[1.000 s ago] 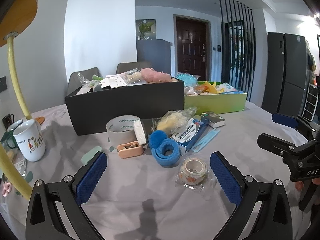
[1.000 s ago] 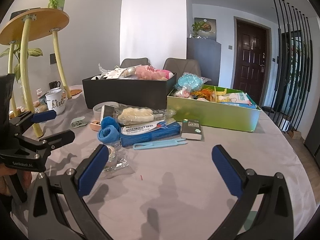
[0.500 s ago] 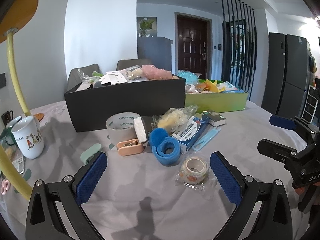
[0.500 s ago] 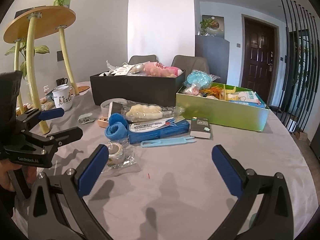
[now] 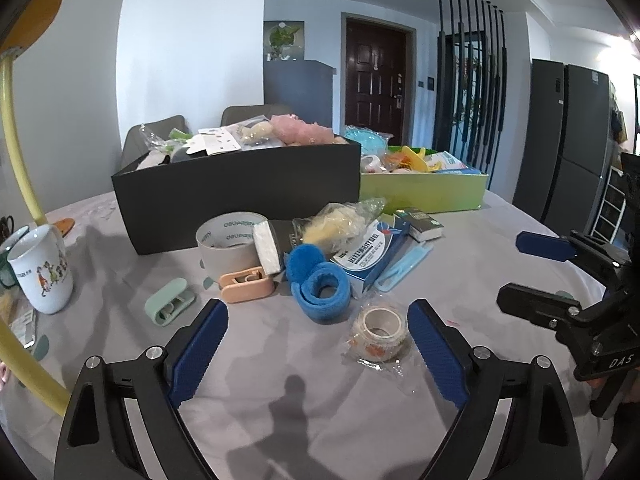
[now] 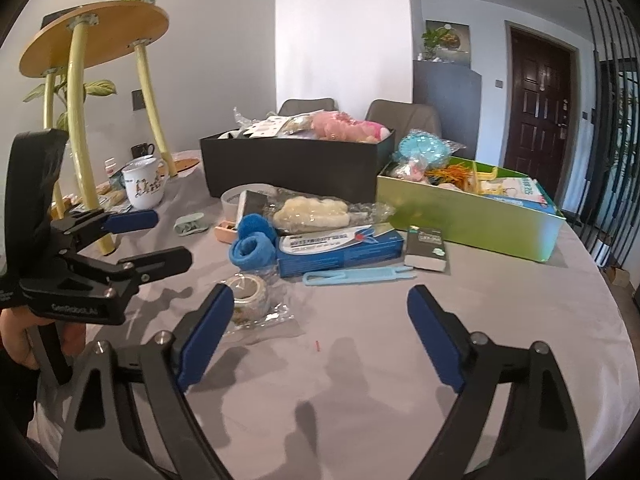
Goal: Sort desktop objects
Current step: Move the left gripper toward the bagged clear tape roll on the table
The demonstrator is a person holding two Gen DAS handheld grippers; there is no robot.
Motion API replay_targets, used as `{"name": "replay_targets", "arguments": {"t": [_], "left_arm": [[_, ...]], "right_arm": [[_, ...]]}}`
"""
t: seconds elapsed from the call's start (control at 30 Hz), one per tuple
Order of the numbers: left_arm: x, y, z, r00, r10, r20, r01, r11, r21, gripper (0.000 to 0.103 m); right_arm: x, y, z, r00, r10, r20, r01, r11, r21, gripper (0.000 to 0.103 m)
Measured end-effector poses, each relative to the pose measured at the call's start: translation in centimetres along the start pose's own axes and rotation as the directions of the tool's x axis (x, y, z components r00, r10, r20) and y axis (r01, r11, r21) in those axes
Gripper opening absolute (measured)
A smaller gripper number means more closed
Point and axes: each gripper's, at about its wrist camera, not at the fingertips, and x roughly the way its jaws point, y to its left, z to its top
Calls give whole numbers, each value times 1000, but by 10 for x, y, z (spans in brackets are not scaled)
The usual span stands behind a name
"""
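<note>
Loose items lie mid-table: a plastic-wrapped tape roll (image 5: 378,330) (image 6: 250,294), a blue cloth roll (image 5: 320,288), a grey tape roll (image 5: 228,242), a pink dispenser (image 5: 246,286), a green dispenser (image 5: 170,307), a blue carton (image 6: 340,248), a light blue clip (image 6: 356,276) and a small dark box (image 6: 426,248). My left gripper (image 5: 317,306) hovers just short of the wrapped roll, its jaws closing on nothing. My right gripper (image 6: 321,292) hangs over bare cloth before the clip, jaws also closing with nothing between them.
A full black box (image 5: 240,196) and a green box (image 6: 472,216) stand behind the pile. A white mug (image 5: 40,272) sits at the left by yellow stand legs (image 6: 76,120). A hand (image 6: 18,344) holds the left gripper.
Both pairs of blue pads stand a little closer together than before. Each view has shifted slightly toward the pile; nothing on the table has moved.
</note>
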Motion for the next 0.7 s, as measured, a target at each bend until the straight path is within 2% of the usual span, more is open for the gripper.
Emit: {"name": "replay_targets", "arguments": {"t": [0.1, 0.17, 0.37, 0.47, 0.53, 0.63, 0.7], "left_arm": [[1, -1, 0, 1000, -11, -4, 11, 1000, 5, 88], [3, -2, 0, 1000, -17, -16, 17, 1000, 7, 79], [8, -4, -1, 997, -63, -51, 64, 998, 19, 72], [10, -7, -1, 995, -77, -68, 80, 996, 29, 70], [12, -8, -1, 993, -91, -80, 93, 995, 33, 68], [16, -8, -1, 988, -110, -104, 114, 993, 29, 59], [20, -8, -1, 984, -132, -123, 135, 991, 20, 57]], "right_arm": [[3, 4, 0, 999, 30, -21, -30, 999, -18, 81], [7, 7, 0, 998, 46, -37, -47, 998, -31, 77], [9, 13, -1, 996, 75, -53, -78, 995, -61, 71], [13, 15, -2, 992, 98, -76, -104, 992, -72, 64], [15, 17, -2, 989, 117, -90, -124, 989, -77, 56], [21, 20, -3, 981, 153, -119, -163, 983, -82, 50], [24, 20, -3, 974, 183, -135, -194, 978, -73, 49]]}}
